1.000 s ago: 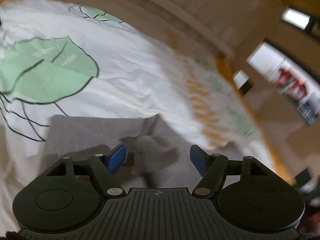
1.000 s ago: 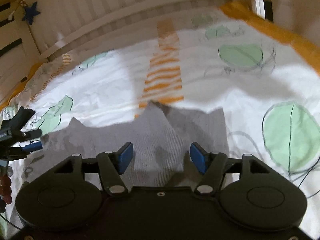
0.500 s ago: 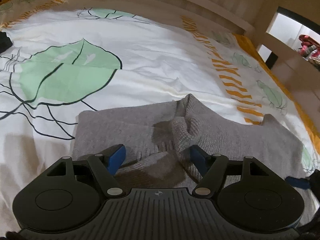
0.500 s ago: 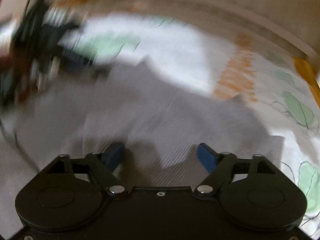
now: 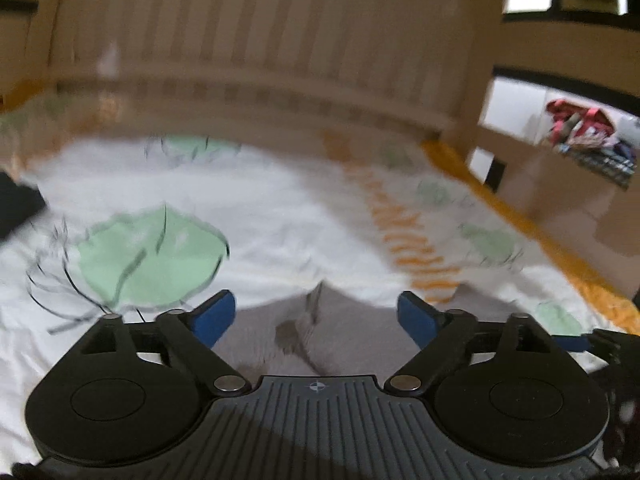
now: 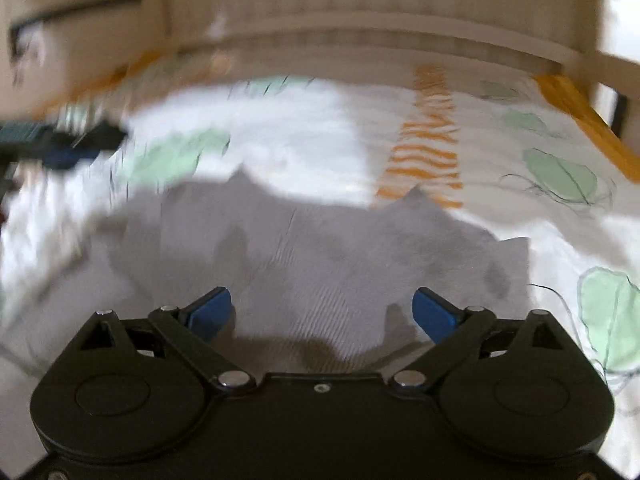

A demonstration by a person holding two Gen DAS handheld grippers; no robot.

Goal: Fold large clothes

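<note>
A grey knit garment (image 6: 320,248) lies folded flat on a white bed sheet with green leaf prints. In the left wrist view only its near part (image 5: 320,328) shows, between the fingers. My left gripper (image 5: 316,316) is open and empty, raised above the garment's left part. My right gripper (image 6: 322,312) is open and empty, just above the garment's near edge. The left gripper shows blurred at the far left of the right wrist view (image 6: 60,148). The right gripper's tip shows at the right edge of the left wrist view (image 5: 592,344).
The sheet (image 6: 320,128) has an orange striped band (image 6: 428,140) and an orange border (image 5: 520,220). A slatted wooden rail (image 5: 260,56) runs along the far side of the bed. A shelf with clothes (image 5: 588,136) stands beyond the right edge.
Both grippers stayed open and have lifted and tilted back from the garment. The views now show more of the headboard. The garment lies still.
</note>
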